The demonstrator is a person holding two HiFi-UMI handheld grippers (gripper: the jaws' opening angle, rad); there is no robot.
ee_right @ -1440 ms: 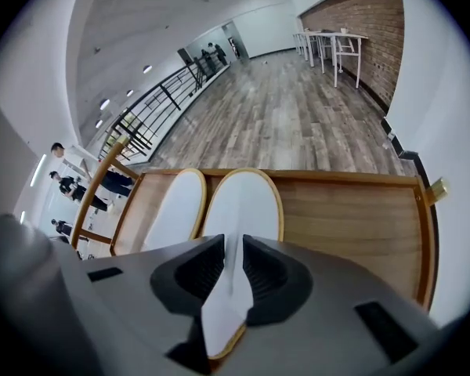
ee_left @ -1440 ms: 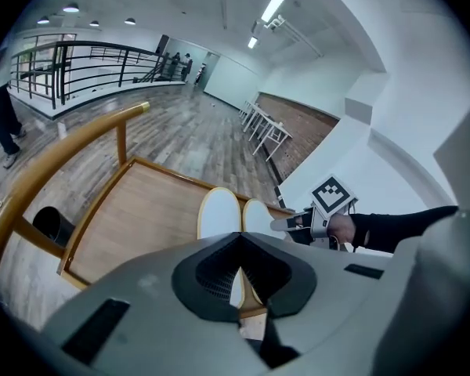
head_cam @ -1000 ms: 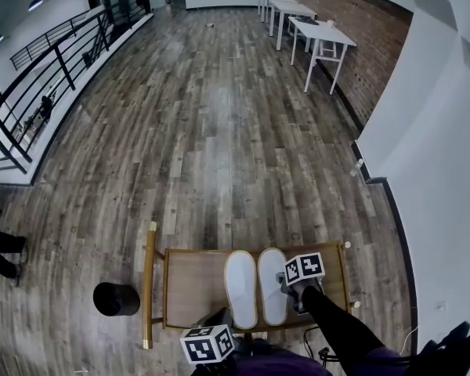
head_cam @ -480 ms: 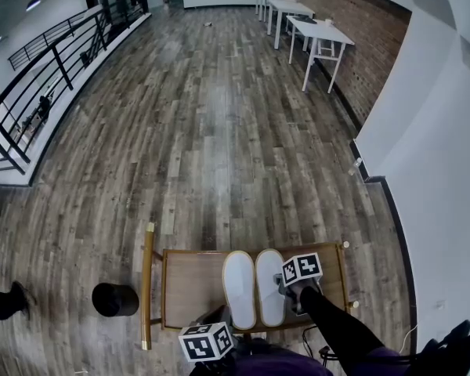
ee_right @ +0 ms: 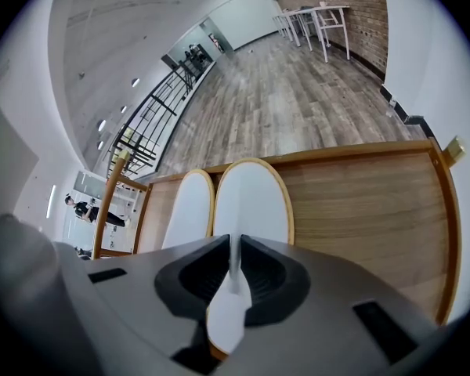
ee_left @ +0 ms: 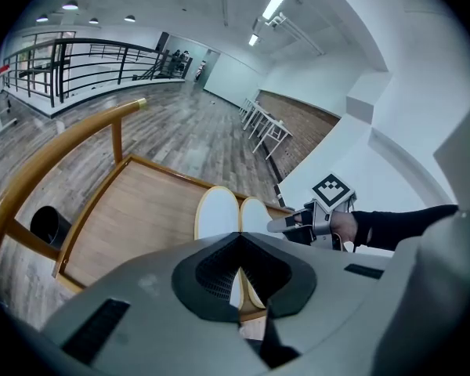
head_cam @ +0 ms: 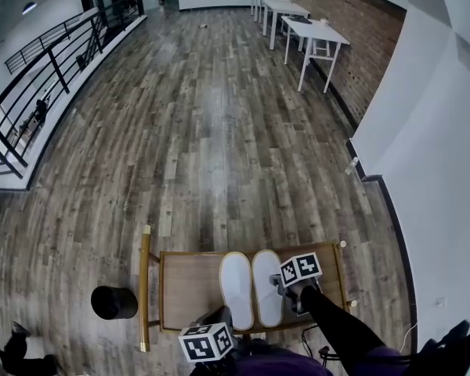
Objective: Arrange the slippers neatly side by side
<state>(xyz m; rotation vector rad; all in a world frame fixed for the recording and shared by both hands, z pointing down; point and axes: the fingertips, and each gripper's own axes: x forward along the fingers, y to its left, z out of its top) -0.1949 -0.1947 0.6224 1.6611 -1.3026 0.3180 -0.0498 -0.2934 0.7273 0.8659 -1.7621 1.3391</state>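
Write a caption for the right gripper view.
Right gripper pinches one white yellow-edged slipper beside its twin on a wooden tray.

A person in dark clothes [head_cam: 23, 356] has walked down the left edge of my head view. A second ago only their legs showed at that edge, higher in the picture than the round black cylinder [head_cam: 113, 302] on the floor. Half a second ago a single leg and foot showed level with it. Now they are in the bottom left corner, lower than it.

My head has also shifted a little. The wooden trolley top with its gold rail [head_cam: 189, 284] and the pair of white, tan-edged slippers [head_cam: 236, 290] on it show slightly further left. The white tables by the brick wall [head_cam: 312, 31] sit nearer the top edge.
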